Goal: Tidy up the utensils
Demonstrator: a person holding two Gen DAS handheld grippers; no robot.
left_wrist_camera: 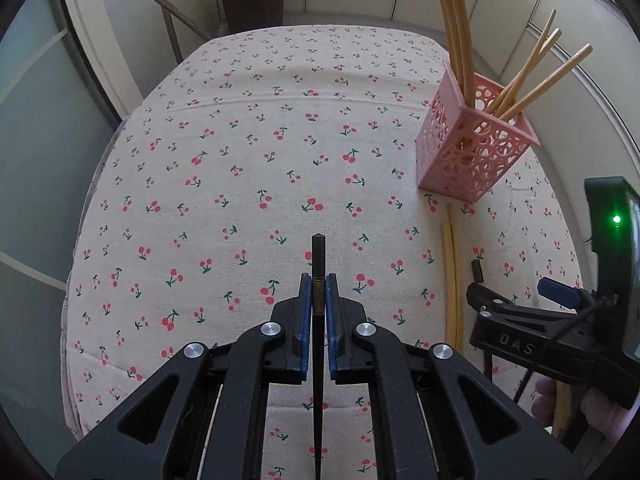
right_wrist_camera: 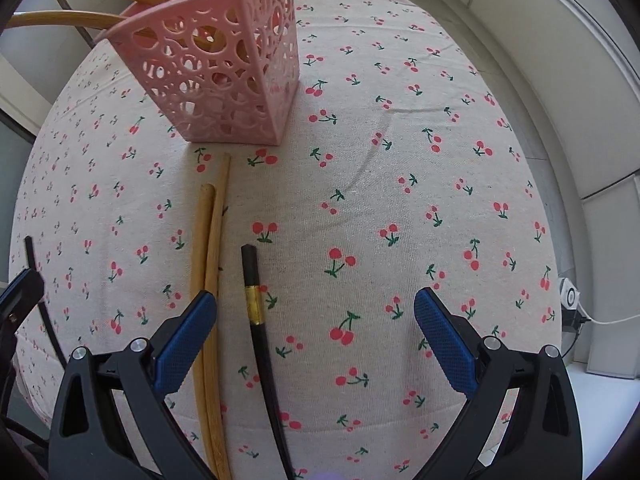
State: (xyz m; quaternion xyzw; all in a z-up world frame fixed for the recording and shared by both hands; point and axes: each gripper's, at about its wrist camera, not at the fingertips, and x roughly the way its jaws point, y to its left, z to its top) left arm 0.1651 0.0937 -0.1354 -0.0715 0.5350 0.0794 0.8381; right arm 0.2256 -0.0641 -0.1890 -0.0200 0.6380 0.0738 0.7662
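Pinching a black chopstick (left_wrist_camera: 318,264) between blue pads, the left gripper (left_wrist_camera: 318,292) hovers over the cherry-print tablecloth (left_wrist_camera: 240,160). Only the right wrist view shows the right gripper (right_wrist_camera: 316,320) spread wide around a second black chopstick (right_wrist_camera: 260,340), beside two wooden chopsticks (right_wrist_camera: 208,280). The pink holder (right_wrist_camera: 224,76), rim cut off, holds more.

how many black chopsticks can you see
2. One slim black chopstick with a gold band is clamped in the left hand-held gripper; the other lies on the cherry-print tablecloth between the open right hand-held gripper's fingers.
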